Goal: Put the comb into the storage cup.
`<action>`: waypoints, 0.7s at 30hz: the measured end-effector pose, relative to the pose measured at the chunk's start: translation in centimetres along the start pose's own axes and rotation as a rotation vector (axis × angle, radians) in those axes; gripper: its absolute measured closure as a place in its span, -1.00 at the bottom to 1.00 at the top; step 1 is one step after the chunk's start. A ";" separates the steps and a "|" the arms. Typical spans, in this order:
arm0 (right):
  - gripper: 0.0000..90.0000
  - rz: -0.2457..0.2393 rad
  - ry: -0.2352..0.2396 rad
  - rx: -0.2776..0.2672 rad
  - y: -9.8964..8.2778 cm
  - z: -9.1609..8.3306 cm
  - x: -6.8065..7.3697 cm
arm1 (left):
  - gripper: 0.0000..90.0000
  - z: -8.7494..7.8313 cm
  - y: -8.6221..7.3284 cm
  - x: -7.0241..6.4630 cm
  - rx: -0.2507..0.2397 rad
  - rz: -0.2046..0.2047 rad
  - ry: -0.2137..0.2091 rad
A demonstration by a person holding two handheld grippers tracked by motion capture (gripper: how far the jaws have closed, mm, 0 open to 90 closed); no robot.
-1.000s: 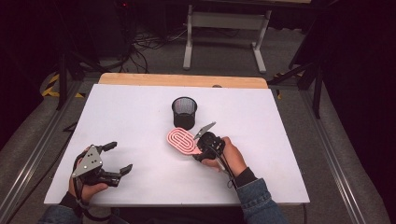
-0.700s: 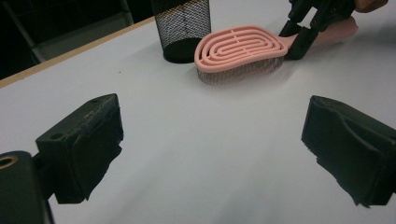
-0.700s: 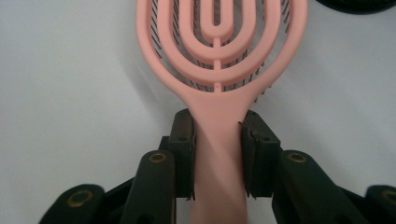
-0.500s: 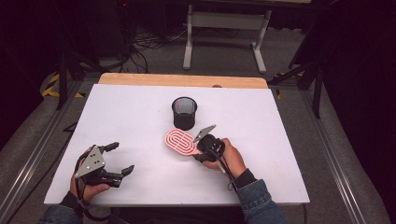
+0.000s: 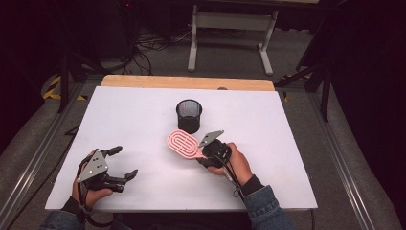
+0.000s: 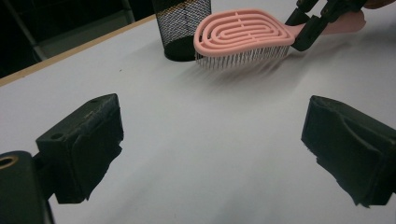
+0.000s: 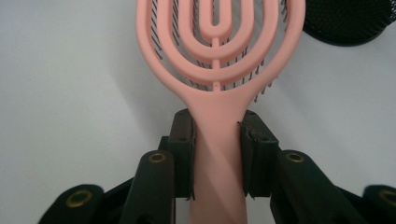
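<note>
Right gripper view: the right gripper point(image 7: 217, 154) has just closed its 2 jaws, clamping the pink brush point(image 7: 219, 70) handle at lower centre; the left gripper point(image 6: 210, 154), in its own view, stands apart.

One pink hairbrush point(image 5: 183, 144) with a looped, open-work head is here, bristles facing down. One black mesh cup point(image 5: 189, 115) stands upright just beyond the brush head. Two tongs are counted: the left tongs point(image 5: 125, 163), with both jaws spread wide and nothing between them, and the right tongs point(image 7: 216, 154), their two pads pressed on the brush handle. One white surface point(image 5: 268, 129) carries all of it. Two hands hold the tongs, one each.
</note>
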State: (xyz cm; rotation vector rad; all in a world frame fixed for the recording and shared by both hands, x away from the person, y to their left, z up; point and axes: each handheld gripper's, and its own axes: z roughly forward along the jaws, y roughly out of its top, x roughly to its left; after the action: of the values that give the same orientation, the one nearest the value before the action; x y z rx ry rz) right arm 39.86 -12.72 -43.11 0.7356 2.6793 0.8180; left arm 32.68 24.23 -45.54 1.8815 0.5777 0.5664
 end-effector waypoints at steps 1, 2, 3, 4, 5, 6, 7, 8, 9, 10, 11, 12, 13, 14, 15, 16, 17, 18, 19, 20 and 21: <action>0.55 -0.008 -0.007 -0.012 0.0 -0.2 0.1 | -0.85 0.0 0.0 0.0 0.000 0.000 0.000; 0.55 -0.005 -0.009 -0.022 -0.1 -0.3 0.1 | -0.85 0.0 0.0 0.0 0.001 -0.001 -0.001; 0.55 -0.007 -0.010 -0.027 -0.1 -0.4 0.2 | -0.85 0.0 0.0 0.0 0.002 -0.003 -0.002; 0.55 -0.010 -0.011 -0.036 -0.1 -0.5 0.2 | -0.85 0.0 0.0 0.0 0.003 -0.003 -0.002; 0.55 -0.013 -0.010 -0.045 -0.1 -0.7 0.3 | -0.85 0.0 0.0 0.0 0.003 -0.004 -0.002; 0.55 -0.009 -0.012 -0.055 -0.1 -0.8 0.3 | -0.85 0.1 0.0 0.0 0.003 -0.005 -0.002; 0.55 -0.012 -0.012 -0.064 -0.2 -0.9 0.4 | -0.85 0.1 0.0 0.0 0.003 -0.006 -0.002; 0.55 -0.012 -0.017 -0.069 -0.2 -0.9 0.5 | -0.85 0.1 0.0 0.0 0.004 -0.007 -0.002; 0.55 -0.016 -0.019 -0.079 -0.2 -1.1 0.5 | -0.85 0.1 0.0 0.0 0.004 -0.007 -0.002; 0.55 -0.010 -0.021 -0.088 -0.2 -1.2 0.5 | -0.85 0.1 0.0 0.0 0.004 -0.009 -0.003; 0.55 -0.012 -0.020 -0.097 -0.3 -1.3 0.6 | -0.85 0.1 0.0 0.0 0.004 -0.009 -0.003; 0.55 -0.008 -0.023 -0.103 -0.3 -1.4 0.6 | -0.85 0.1 0.0 0.0 0.002 -0.010 -0.002; 0.55 -0.007 -0.023 -0.119 -0.3 -1.6 0.6 | -0.85 0.1 0.0 0.0 0.003 -0.012 -0.002; 0.55 -0.007 -0.026 -0.124 -0.3 -1.7 0.6 | -0.85 0.1 0.0 0.1 0.002 -0.016 -0.003; 0.55 -0.006 -0.031 -0.133 -0.3 -1.9 0.7 | -0.85 0.1 0.0 0.1 0.002 -0.018 -0.004; 0.55 -0.007 -0.036 -0.144 -0.4 -2.0 0.7 | -0.85 0.1 0.0 0.1 0.002 -0.022 -0.006; 0.55 -0.007 -0.038 -0.157 -0.4 -2.2 0.7 | -0.85 0.2 0.0 0.0 0.003 -0.023 -0.004; 0.55 -0.008 -0.041 -0.167 -0.4 -2.3 0.7 | -0.85 0.2 0.0 0.0 0.003 -0.023 -0.004; 0.55 -0.005 -0.048 -0.178 -0.4 -2.4 0.7 | -0.85 0.3 0.1 0.0 0.009 -0.021 -0.007; 0.55 -0.005 -0.048 -0.178 -0.4 -2.4 0.7 | -0.85 0.3 0.1 0.0 0.009 -0.021 -0.007; 0.55 -0.006 -0.055 -0.192 -0.5 -2.6 0.7 | -0.85 0.3 0.2 -0.1 0.005 -0.028 -0.009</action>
State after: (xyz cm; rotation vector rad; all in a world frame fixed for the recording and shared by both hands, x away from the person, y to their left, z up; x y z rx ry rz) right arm 38.11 -13.85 -41.33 0.6934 2.5089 1.0206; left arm 32.87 23.89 -45.48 1.8765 0.5992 0.5381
